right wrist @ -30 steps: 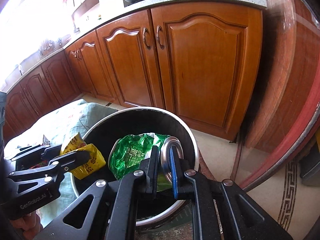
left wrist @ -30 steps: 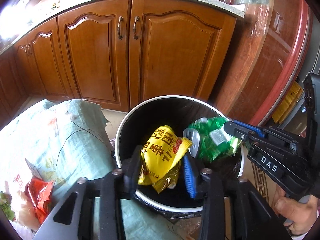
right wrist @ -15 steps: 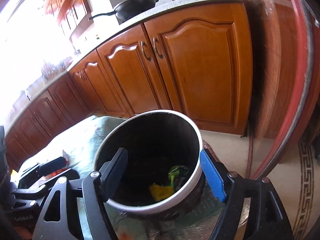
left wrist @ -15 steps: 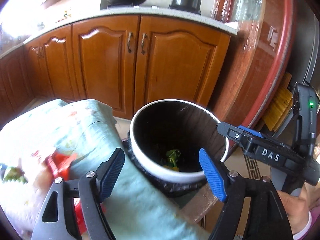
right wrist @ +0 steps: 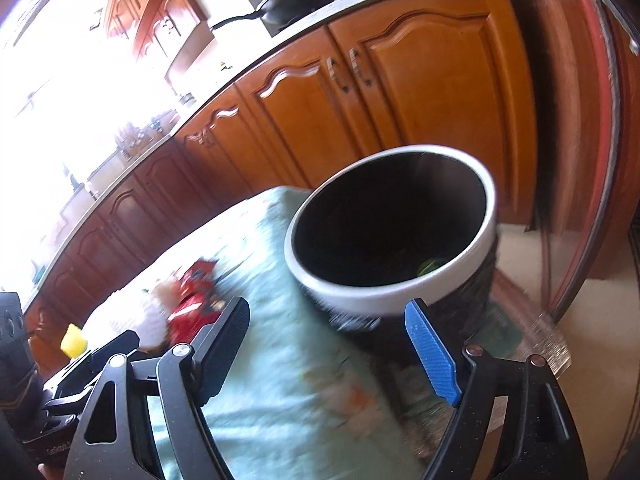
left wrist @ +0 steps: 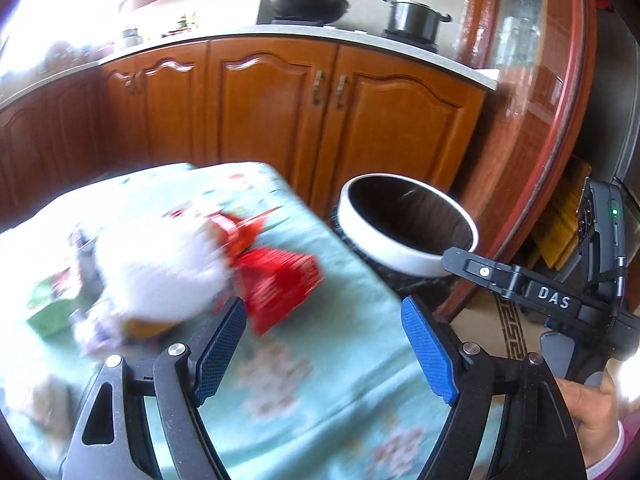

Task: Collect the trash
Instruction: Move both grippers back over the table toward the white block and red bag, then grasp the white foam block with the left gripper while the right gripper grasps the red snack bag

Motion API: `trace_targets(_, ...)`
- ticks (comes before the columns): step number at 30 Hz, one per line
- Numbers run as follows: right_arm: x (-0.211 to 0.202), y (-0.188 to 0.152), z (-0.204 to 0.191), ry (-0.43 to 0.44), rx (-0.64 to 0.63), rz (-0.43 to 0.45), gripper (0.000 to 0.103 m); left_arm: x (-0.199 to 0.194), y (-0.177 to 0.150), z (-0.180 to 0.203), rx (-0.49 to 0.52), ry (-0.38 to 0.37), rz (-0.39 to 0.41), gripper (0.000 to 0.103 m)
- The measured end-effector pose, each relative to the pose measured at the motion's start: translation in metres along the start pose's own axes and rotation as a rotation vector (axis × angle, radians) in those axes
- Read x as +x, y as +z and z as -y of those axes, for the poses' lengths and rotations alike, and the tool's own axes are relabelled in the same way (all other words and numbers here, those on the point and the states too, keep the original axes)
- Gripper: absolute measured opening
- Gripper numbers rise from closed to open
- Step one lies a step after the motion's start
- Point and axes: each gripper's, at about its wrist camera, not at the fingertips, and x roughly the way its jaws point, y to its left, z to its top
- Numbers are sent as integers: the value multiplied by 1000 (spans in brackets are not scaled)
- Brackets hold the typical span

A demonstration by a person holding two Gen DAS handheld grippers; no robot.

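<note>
The round trash bin (left wrist: 404, 236) has a white rim and a black inside; it stands to the right of the cloth-covered table (left wrist: 320, 380). It also shows in the right wrist view (right wrist: 392, 240), with a bit of green trash (right wrist: 430, 266) at its bottom. Blurred trash lies on the table: a red wrapper (left wrist: 280, 284), a white crumpled mass (left wrist: 160, 268) and green pieces (left wrist: 52, 312). My left gripper (left wrist: 324, 352) is open and empty above the table. My right gripper (right wrist: 332, 348) is open and empty, just short of the bin.
Wooden kitchen cabinets (left wrist: 280, 104) run behind, with a wok (left wrist: 308, 2) and a pot (left wrist: 414, 18) on the counter. A tall wooden cabinet with a red edge (left wrist: 560, 120) stands at the right. The right gripper's body (left wrist: 552, 300) shows in the left wrist view.
A second ago both grippers were shut on trash over the bin. They opened, the trash fell in, and both have pulled back and swung left toward the table.
</note>
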Motion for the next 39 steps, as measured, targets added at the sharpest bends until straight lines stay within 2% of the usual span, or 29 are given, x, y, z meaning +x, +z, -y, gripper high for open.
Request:
trace_targets(16, 19, -30, -68, 102, -105, -95, 82, -72, -42, -69, -152, 158, 15, 81)
trace_targets(26, 43, -31, -95, 139, -135, -120, 82, -105, -56, -110, -225, 312, 6, 92)
trace_targets(32, 61, -24, -101, 135, -145, -135, 82, -103, -60, -137, -282, 377, -42, 94)
trace_targets(39, 84, -24, -108, 126, -162, -172, 82, -75, -60, -152, -300, 406, -124, 94)
